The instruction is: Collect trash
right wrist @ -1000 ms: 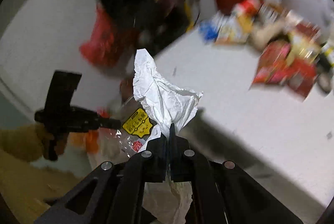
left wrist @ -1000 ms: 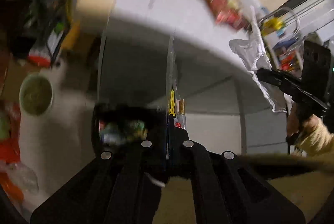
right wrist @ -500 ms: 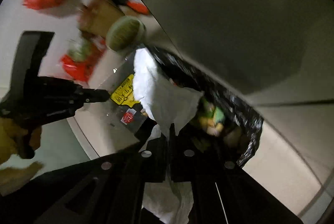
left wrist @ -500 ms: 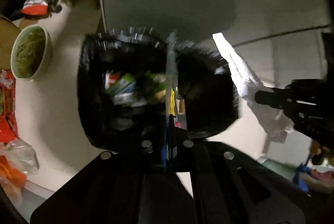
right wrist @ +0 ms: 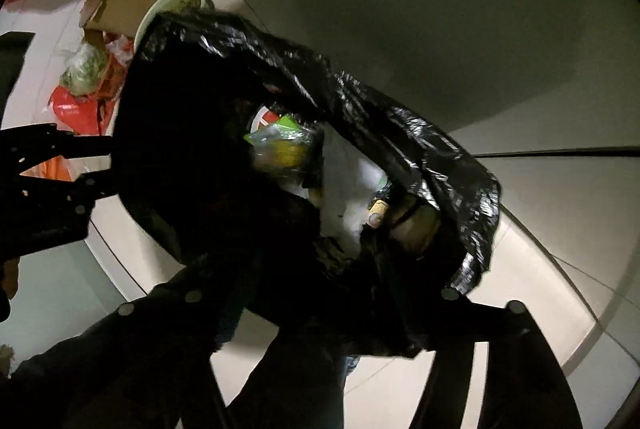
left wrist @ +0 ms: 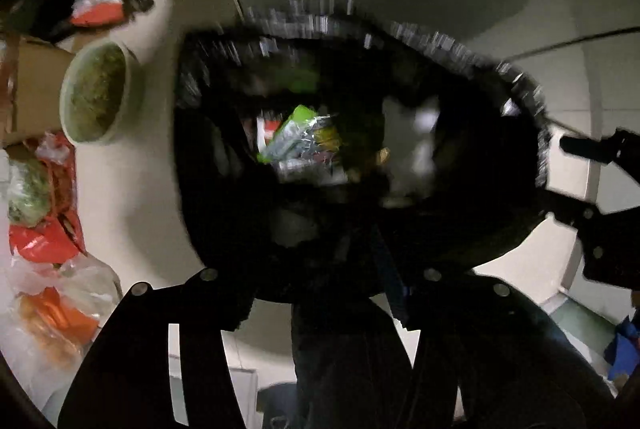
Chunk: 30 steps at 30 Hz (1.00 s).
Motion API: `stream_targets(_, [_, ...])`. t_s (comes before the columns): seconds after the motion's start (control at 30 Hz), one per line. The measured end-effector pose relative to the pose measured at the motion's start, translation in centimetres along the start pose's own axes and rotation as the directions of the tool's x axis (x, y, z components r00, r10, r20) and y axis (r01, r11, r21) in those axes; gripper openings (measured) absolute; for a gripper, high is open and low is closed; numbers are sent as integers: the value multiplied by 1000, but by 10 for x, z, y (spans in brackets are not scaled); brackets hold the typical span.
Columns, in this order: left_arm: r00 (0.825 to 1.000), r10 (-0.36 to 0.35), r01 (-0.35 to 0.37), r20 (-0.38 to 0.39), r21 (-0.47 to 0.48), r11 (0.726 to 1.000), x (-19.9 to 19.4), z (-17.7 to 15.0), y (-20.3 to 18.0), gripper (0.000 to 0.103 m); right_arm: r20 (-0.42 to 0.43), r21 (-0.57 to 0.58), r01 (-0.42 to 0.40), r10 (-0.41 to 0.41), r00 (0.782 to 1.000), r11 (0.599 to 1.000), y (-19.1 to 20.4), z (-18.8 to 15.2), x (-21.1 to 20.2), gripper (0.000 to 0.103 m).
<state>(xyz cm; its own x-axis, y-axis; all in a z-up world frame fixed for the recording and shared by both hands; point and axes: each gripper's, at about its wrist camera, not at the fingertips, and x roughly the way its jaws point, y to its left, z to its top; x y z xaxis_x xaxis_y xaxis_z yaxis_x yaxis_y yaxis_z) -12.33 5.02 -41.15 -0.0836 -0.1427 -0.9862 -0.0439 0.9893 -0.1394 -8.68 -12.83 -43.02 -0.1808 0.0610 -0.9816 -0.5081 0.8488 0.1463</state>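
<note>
Two grippers hang over one black-lined trash bin, and we take the views in turn. In the left wrist view, the left gripper [left wrist: 320,293] stands spread wide with nothing between its fingers, which makes sense to us as a release pose directly above the trash bin [left wrist: 520,97]; the bin fills the centre, and a green wrapper [left wrist: 294,127] with other packets lies at its bottom near 12 o'clock from the fingers. A green bowl [left wrist: 98,91] sits on the floor at 9 o'clock, beside the bin, with red bags [left wrist: 44,241] near 8 o'clock. Half a second ago this gripper pinched a clear wrapper with a yellow label above the bin; that wrapper is gone from the fingers now, dropped, we judge, though we cannot pick it out inside. In the right wrist view, the right gripper [right wrist: 320,293] is likewise spread and empty, tilted over the bin's rim. The white crumpled paper [right wrist: 344,185] it clamped half a second ago now lies inside the bin, near the centre, beside the green wrapper. The left gripper shows at 9 o'clock.
</note>
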Motion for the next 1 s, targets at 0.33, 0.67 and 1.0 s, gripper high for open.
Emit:
stream_targets(0.33, [895, 33, 8, 446, -90, 996, -227, 6, -17, 76, 373, -105, -104, 136, 918, 989, 37, -6, -216, 83])
stream_targets(0.67, [513, 165, 5, 842, -195, 981, -441, 36, -34, 88, 863, 47, 88, -85, 498, 995, 32, -9, -456, 98])
stream_targets(1.0, [349, 151, -42, 925, -145, 989, -532, 53, -74, 88, 884, 366, 49, -363, 295, 930, -14, -24, -552, 98])
